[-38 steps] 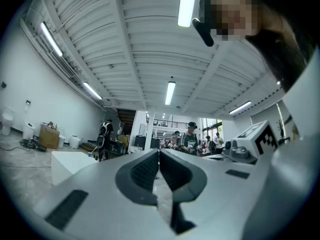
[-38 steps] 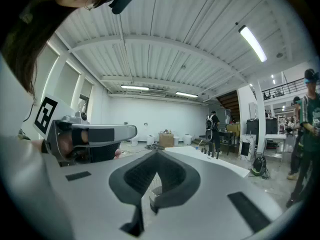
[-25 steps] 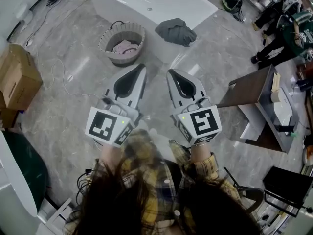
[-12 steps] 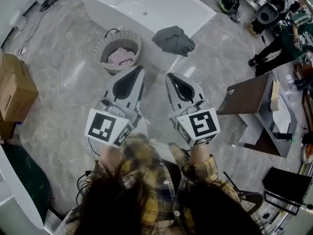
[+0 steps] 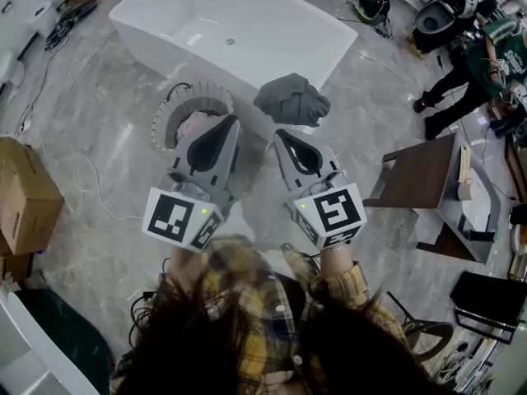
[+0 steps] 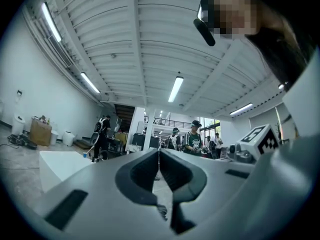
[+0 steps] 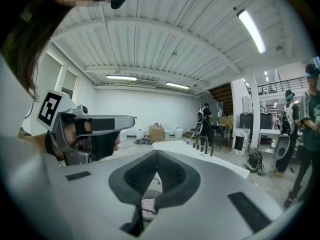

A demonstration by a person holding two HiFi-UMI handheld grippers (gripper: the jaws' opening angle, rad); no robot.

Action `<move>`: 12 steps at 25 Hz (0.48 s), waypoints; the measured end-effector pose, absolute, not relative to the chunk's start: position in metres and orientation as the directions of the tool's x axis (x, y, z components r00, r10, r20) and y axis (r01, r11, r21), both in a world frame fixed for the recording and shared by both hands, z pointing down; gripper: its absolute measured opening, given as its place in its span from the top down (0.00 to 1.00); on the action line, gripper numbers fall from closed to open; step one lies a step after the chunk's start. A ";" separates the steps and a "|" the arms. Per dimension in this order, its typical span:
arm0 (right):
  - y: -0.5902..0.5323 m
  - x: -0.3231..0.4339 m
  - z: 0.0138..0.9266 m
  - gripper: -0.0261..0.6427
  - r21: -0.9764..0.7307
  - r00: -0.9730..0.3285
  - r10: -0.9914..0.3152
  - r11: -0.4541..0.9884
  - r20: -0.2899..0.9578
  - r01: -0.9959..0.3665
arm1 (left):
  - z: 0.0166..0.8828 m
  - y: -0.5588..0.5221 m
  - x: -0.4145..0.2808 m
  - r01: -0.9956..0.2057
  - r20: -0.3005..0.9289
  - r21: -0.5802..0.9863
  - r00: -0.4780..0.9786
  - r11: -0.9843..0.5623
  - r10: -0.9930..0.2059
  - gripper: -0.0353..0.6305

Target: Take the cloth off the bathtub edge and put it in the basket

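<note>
While both grippers hang in front of the person with nothing picked up yet, the step in hand looks like the reach for the cloth (image 5: pixel 292 99). It's a grey heap, bunched on the near rim of the white bathtub (image 5: pixel 222 31), draping a little over the outer wall. The basket (image 5: pixel 210 90) stands on the floor just left of it, right against the tub, with something pink already inside.

The left gripper (image 5: pixel 231 119) has its jaws pressed together and nothing between them. The right gripper (image 5: pixel 278 132) is the same, tips touching and empty. The right one sits nearer the cloth, so I'd call that the working hand.

To do this well, the jaws need to part wide before they arrive, not at the fabric. Aim for a raised fold at the top of the heap rather than the flat drape, and bite deep so several layers are caught. Then lift straight up off the rim first; dragging sideways risks the cloth sliding into the tub. The carry left is short, and the release belongs over the basket's middle.
</note>
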State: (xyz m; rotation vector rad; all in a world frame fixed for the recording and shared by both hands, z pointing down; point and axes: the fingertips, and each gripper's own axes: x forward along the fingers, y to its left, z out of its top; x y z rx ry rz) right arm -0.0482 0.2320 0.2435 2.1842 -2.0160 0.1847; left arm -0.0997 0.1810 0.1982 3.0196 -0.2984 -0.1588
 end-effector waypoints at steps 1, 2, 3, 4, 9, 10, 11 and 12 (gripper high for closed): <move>0.223 -0.044 0.244 0.94 0.035 0.090 -0.976 -0.085 0.200 -0.996 | 0.198 0.170 -0.096 -0.186 -0.094 0.110 0.976 -0.976 -0.196 0.92; 0.214 -0.039 0.245 0.94 0.033 0.098 -0.975 -0.094 0.200 -0.995 | 0.198 0.160 -0.093 -0.183 -0.094 0.108 0.977 -0.977 -0.193 0.92; 0.205 -0.035 0.245 0.94 0.031 0.106 -0.974 -0.101 0.199 -0.994 | 0.198 0.150 -0.090 -0.179 -0.094 0.105 0.977 -0.978 -0.189 0.92; 0.197 -0.031 0.246 0.94 0.028 0.111 -0.974 -0.108 0.199 -0.994 | 0.199 0.141 -0.088 -0.175 -0.093 0.103 0.978 -0.979 -0.185 0.92; 0.169 -0.021 0.253 0.94 0.014 0.139 -0.968 -0.139 0.207 -0.990 | 0.203 0.106 -0.085 -0.167 -0.087 0.107 0.981 -0.980 -0.176 0.92; 0.166 -0.019 0.254 0.94 0.012 0.148 -0.966 -0.148 0.210 -0.989 | 0.205 0.102 -0.085 -0.164 -0.083 0.109 0.981 -0.980 -0.173 0.92; 0.164 -0.017 0.256 0.94 0.011 0.157 -0.964 -0.158 0.214 -0.987 | 0.207 0.099 -0.085 -0.161 -0.078 0.111 0.982 -0.981 -0.170 0.92; 0.163 -0.014 0.257 0.94 0.009 0.165 -0.962 -0.167 0.218 -0.986 | 0.210 0.096 -0.085 -0.157 -0.073 0.114 0.983 -0.981 -0.166 0.92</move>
